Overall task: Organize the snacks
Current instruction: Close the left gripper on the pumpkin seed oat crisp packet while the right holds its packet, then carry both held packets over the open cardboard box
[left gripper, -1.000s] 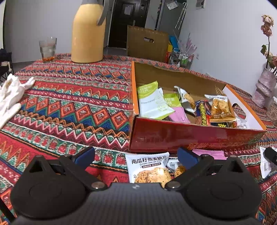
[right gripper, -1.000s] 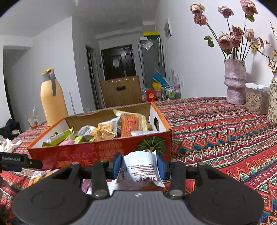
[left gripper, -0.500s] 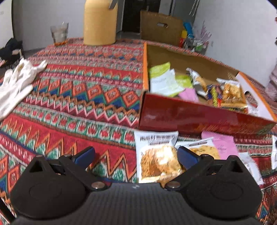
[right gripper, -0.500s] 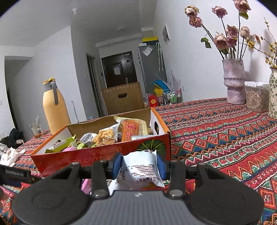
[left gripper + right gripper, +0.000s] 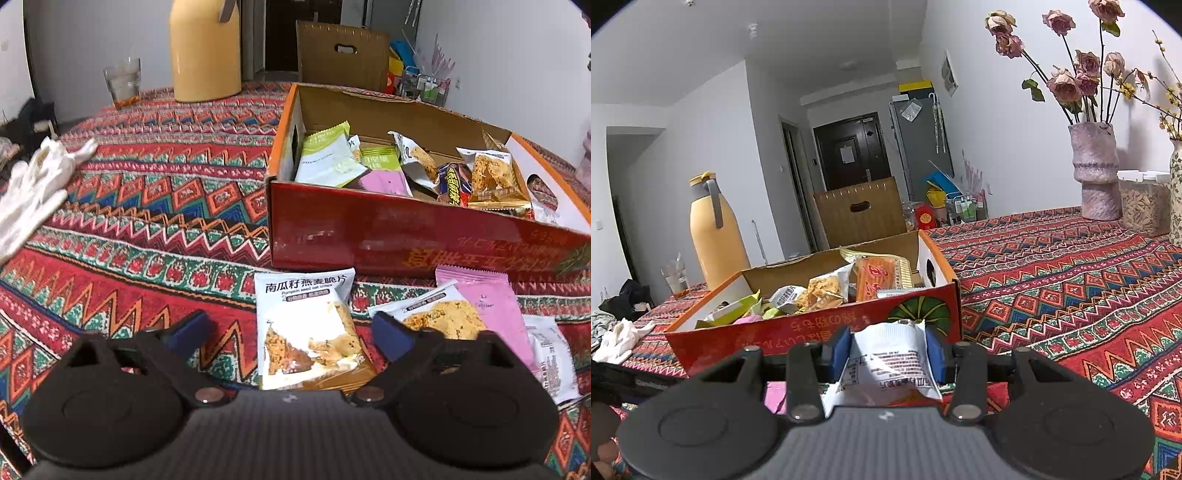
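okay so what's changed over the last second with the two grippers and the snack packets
The left gripper has tipped down over the pumpkin seed crisp packet, bringing more packets on the tablecloth into view; its fingers stay open. The right gripper has risen slightly, still clamped on its white packet. The red box hasn't moved.

Both tools look alike. The left gripper (image 5: pixel 290 330) has a ribbed dark-grey body, two round black discs with triangular cut-outs, black linkage arms on silver pivot screws and blue fingers (image 5: pixel 391 334). The right gripper (image 5: pixel 887 352) has the same parts, with blue fingers (image 5: pixel 839 349).
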The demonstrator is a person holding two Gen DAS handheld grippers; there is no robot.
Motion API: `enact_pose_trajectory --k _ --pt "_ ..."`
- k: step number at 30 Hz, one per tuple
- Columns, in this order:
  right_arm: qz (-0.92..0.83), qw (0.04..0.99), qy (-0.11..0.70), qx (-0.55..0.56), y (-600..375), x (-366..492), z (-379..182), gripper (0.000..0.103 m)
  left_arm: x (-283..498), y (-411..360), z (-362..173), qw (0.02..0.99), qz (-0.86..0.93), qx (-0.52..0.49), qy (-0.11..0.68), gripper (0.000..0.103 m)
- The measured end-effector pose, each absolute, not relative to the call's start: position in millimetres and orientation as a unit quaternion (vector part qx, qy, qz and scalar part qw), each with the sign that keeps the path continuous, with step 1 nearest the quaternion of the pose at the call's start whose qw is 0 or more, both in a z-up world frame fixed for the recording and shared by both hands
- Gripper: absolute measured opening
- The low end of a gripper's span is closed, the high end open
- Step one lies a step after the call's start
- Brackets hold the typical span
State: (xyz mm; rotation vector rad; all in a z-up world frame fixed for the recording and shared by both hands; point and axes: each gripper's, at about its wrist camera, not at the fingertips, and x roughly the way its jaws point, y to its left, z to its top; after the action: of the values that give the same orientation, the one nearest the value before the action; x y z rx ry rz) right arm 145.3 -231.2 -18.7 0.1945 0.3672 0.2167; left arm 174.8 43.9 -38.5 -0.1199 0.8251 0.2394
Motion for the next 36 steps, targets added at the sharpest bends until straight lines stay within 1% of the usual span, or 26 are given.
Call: enact_pose_trajectory --k 1,2,3,4,7,13,20,27,36 --pt "0.108 0.973 0.181 0.098 -232 145 -19 0.043 173 43 -37 0.909 0.116 -0.055 0.395 0.073" --pt "0.108 0.973 0.181 0.099 -232 145 -19 0.043 171 43 -36 0.911 0.113 -0.056 0.392 0.068" --pt "0.109 0.973 0.180 0.099 -232 145 -19 0.043 169 44 -35 0.912 0.111 -0.060 0.390 0.059" --pt "0.109 0.973 0.180 0.099 -232 145 -19 0.043 168 44 -34 0.913 0.109 -0.063 0.388 0.053" --pt "0.109 0.973 0.178 0.097 -231 144 -19 0.043 161 43 -34 0.917 0.101 -0.061 0.382 0.049" --pt "0.107 0.975 0.173 0.088 -228 142 -19 0.043 149 40 -29 0.924 0.086 -0.052 0.370 0.049" --pt "0.107 0.979 0.161 0.072 -225 135 -11 0.043 137 38 -6 0.936 0.070 -0.045 0.341 0.049" --pt "0.114 0.982 0.140 0.064 -221 134 15 0.043 137 32 25 0.951 0.056 -0.038 0.302 0.049" --pt "0.126 0.984 0.118 0.048 -208 163 52 0.043 168 23 56 0.959 0.051 -0.039 0.276 0.049"
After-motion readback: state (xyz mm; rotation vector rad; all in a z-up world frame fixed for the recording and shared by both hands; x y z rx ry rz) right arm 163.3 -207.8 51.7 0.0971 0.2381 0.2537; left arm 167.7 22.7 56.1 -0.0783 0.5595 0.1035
